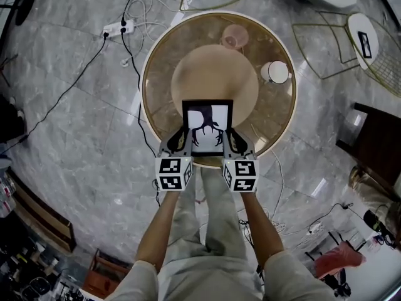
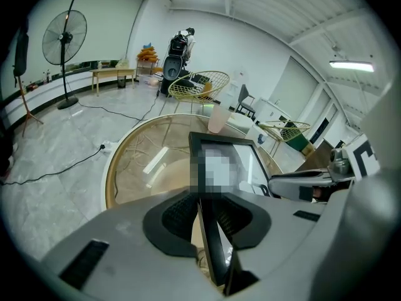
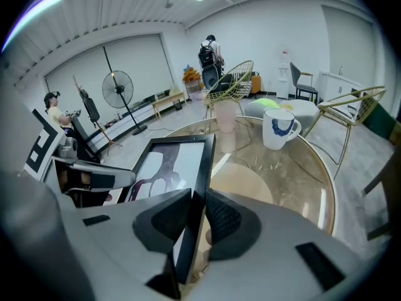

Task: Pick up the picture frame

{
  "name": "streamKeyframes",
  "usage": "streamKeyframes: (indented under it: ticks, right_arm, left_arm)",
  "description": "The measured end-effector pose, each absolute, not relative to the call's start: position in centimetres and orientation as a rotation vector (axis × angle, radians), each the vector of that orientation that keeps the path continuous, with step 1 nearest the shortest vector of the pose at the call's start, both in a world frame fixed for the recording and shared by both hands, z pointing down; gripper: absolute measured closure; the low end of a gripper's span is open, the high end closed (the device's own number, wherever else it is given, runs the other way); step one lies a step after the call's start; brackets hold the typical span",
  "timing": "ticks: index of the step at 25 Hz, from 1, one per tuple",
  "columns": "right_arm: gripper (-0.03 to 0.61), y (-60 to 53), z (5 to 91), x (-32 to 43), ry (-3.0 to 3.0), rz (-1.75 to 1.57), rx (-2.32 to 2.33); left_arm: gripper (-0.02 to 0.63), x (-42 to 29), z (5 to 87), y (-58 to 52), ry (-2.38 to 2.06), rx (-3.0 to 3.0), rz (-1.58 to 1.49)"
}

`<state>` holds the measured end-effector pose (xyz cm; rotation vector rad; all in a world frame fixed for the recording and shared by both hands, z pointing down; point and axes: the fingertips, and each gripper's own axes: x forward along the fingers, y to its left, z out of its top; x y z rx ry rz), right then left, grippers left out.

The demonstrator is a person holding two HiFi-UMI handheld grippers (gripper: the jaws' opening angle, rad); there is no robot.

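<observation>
Far left is mostly open marble floor (image 1: 69,168), with black cables (image 1: 69,81) snaking over it and a white power strip (image 1: 119,27) lying just off the left rim of the round glass tabletop (image 1: 156,74). So there's lots of free space on that side.

The left gripper (image 1: 178,141) has its fingers down to a narrow gap, pinching the left edge of the picture frame (image 1: 207,128). The left gripper view shows the frame (image 2: 222,137) edge-on between both pads. The frame hangs over the near rim of the tabletop with its print facing up. I can't tell if its lower edge touches the glass.

The right gripper (image 1: 235,142) mirrors that, fingers clamped narrow on the frame's right edge, black moulding (image 3: 199,168) squeezed between the pads.

Past the frame the middle of the tabletop is bare. A pink cup (image 1: 235,37) stands by the far rim and a white mug (image 1: 276,72) near the right rim, both well apart from the frame. Wire chairs (image 1: 326,42) stand on the floor off to the right.
</observation>
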<state>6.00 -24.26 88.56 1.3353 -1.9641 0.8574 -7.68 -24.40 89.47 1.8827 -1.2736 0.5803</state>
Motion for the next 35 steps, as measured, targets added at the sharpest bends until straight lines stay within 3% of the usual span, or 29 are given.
streamKeyframes:
  ticks: [35]
  right_arm:
    - [0.506, -31.1, 64.7, 7.0, -2.136, 0.582, 1.512]
  left_arm:
    - [0.541, -6.8, 65.2, -31.3, -1.421, 2.069, 0.447]
